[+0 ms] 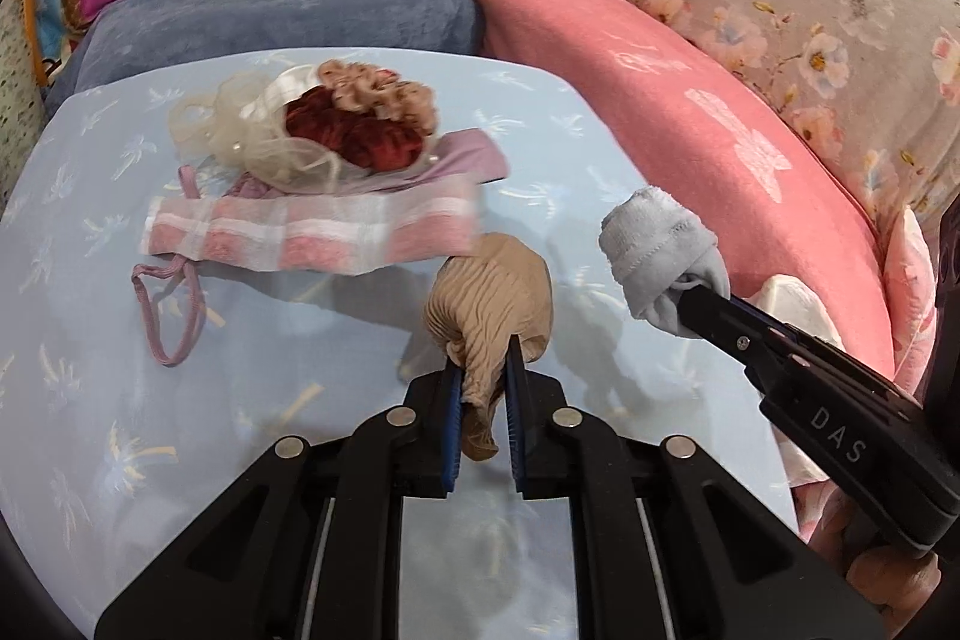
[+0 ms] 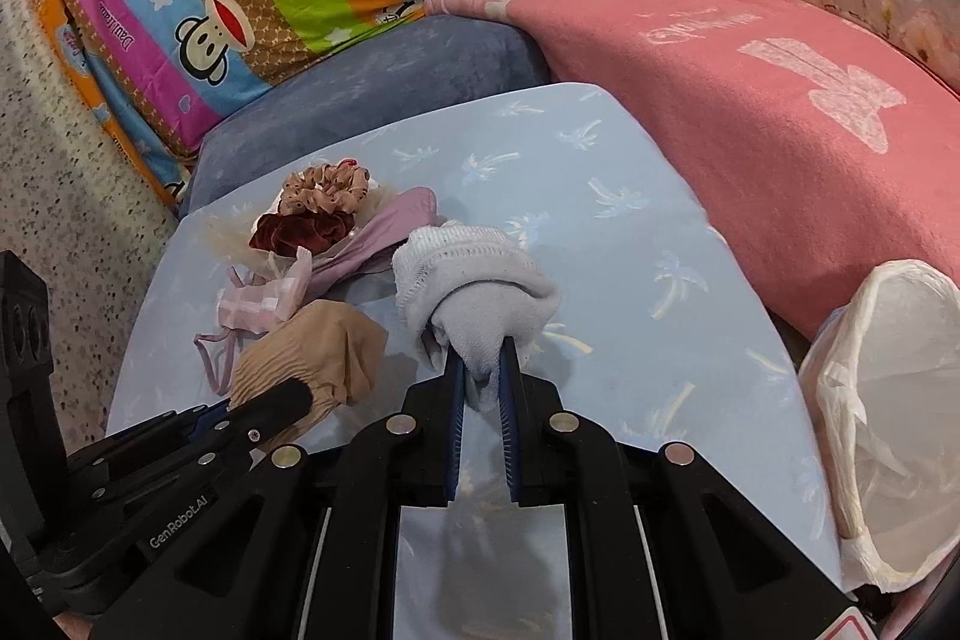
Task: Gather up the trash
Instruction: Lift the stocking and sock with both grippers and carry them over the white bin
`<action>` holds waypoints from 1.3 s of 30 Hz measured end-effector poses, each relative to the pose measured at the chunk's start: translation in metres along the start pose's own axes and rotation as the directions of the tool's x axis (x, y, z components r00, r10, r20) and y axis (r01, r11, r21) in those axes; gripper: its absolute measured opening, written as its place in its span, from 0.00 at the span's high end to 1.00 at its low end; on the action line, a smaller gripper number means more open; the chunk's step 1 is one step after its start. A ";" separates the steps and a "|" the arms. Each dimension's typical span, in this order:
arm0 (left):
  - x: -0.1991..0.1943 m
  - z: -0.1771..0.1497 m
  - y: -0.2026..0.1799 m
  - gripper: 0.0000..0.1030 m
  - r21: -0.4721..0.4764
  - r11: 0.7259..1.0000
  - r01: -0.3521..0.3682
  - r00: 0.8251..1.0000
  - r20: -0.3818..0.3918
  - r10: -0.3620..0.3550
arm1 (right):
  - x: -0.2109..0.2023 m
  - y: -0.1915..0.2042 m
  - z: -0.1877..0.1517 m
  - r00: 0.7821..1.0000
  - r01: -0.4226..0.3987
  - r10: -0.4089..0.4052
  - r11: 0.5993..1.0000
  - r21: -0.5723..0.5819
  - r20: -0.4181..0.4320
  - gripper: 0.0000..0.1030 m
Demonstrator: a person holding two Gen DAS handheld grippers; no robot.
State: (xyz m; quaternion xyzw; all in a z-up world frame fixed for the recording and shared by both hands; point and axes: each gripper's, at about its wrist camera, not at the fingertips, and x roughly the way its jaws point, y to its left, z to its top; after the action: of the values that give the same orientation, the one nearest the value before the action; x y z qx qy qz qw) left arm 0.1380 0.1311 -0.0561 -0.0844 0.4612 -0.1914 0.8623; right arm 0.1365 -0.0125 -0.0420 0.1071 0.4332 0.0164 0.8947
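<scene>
Trash here is two balled socks, each pinched in a gripper above the pale blue palm-print bench (image 1: 540,112). Beige and ribbed, the tan sock (image 1: 489,307) sits between the blue-padded fingers (image 1: 454,388) of the left gripper (image 1: 485,382), which are closed tight on its lower bunch so that a tail of fabric hangs down between them; its rounded bulk stands up past the fingertips. Just to the right of the tan sock, the grey-white sock (image 2: 474,286) is gripped the same way by the right gripper (image 2: 480,370), the two fingers nearly together on a fold of cloth while the ribbed cuff rolls over above them. Both socks seem to be lifted clear of the bench, though the fisheye view makes the gap hard to judge. Beyond the tan sock and to its left lies a heap: a pink-and-white mesh pouch (image 1: 312,232) with a mauve strap (image 1: 171,316), a dark red scrunchie (image 1: 354,136), a spotted beige scrunchie (image 1: 378,91) and a cream organza bow (image 1: 240,142) on a lilac cloth (image 1: 462,157). Well to the right of the tan sock, off the bench edge, stands a bin with a white plastic liner (image 2: 888,400), beside a pink blanket (image 1: 690,118).
</scene>
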 end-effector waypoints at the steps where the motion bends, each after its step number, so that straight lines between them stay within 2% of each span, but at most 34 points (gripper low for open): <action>1: -0.001 0.000 -0.005 0.88 0.007 1.000 0.006 1.000 0.002 -0.006 | -0.005 -0.005 -0.002 1.000 0.002 -0.002 1.000 0.006 0.007 0.90; 17: 0.002 -0.002 -0.109 0.88 0.156 0.982 0.102 0.994 0.012 -0.105 | -0.082 -0.093 -0.019 0.991 0.080 -0.093 0.989 0.123 0.100 0.90; 32: 0.020 -0.012 -0.207 0.88 0.308 0.932 0.189 0.982 -0.039 -0.187 | -0.132 -0.189 -0.043 0.969 0.167 -0.208 0.949 0.266 0.133 0.90; 39: 0.028 -0.018 -0.241 0.88 0.353 0.908 0.225 0.974 -0.065 -0.216 | -0.145 -0.225 -0.057 0.960 0.192 -0.245 0.927 0.321 0.133 0.90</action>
State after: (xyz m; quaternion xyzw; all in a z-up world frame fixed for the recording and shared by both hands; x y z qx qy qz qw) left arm 0.0765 -0.0999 -0.0094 0.0247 0.4166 -0.3692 0.8304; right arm -0.0130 -0.2394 -0.0106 0.1957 0.3614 -0.1600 0.8975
